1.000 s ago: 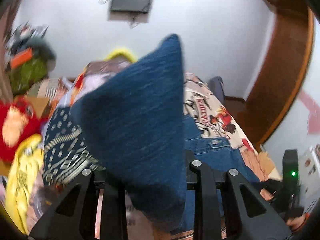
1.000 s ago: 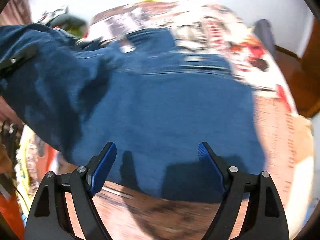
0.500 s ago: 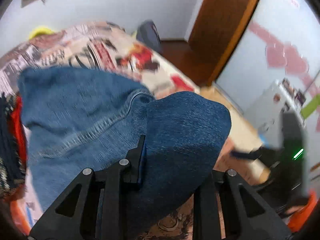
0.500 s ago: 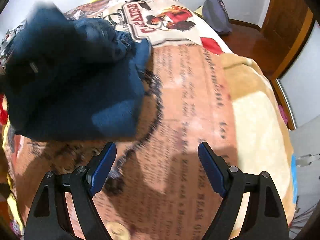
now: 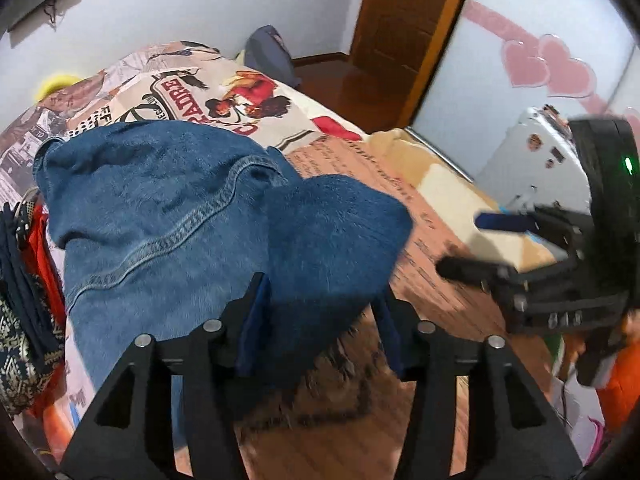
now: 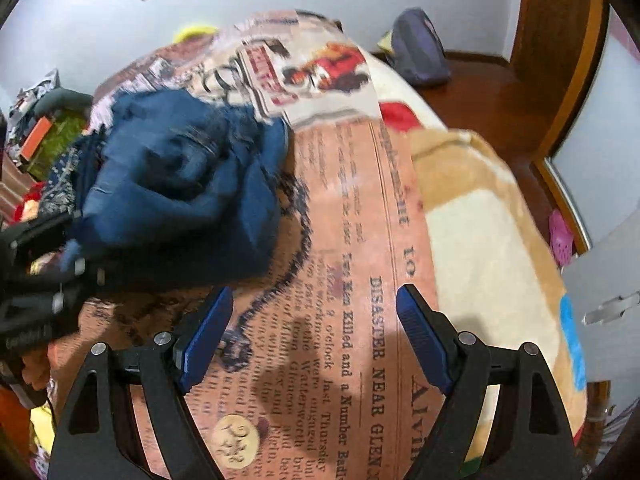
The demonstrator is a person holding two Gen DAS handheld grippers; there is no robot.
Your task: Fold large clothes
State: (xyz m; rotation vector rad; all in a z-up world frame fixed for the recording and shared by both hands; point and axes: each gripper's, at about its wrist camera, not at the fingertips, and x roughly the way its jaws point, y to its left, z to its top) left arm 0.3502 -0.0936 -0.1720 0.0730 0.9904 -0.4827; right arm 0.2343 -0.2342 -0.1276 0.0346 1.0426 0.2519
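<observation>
A blue denim garment (image 5: pixel 172 216) lies bunched on the printed bedspread (image 5: pixel 256 96). My left gripper (image 5: pixel 320 320) has its fingers apart with a fold of the denim (image 5: pixel 332 240) lying between them. In the right wrist view the denim (image 6: pixel 180 184) sits at the left, and the left gripper (image 6: pixel 44 272) shows at its near edge. My right gripper (image 6: pixel 316 332) is open and empty above the bedspread (image 6: pixel 360 280), right of the denim. It also shows in the left wrist view (image 5: pixel 500 240).
A pile of patterned and red clothes (image 5: pixel 24 280) lies at the bed's left side. A dark bag (image 6: pixel 416 52) sits on the wooden floor past the bed. A wooden door (image 5: pixel 412 32) and a white cabinet (image 5: pixel 540 152) stand to the right.
My left gripper swung right and lowered the denim onto the bed; its fingers have spread. My right gripper moved off the denim to the bare bedspread, still open.
</observation>
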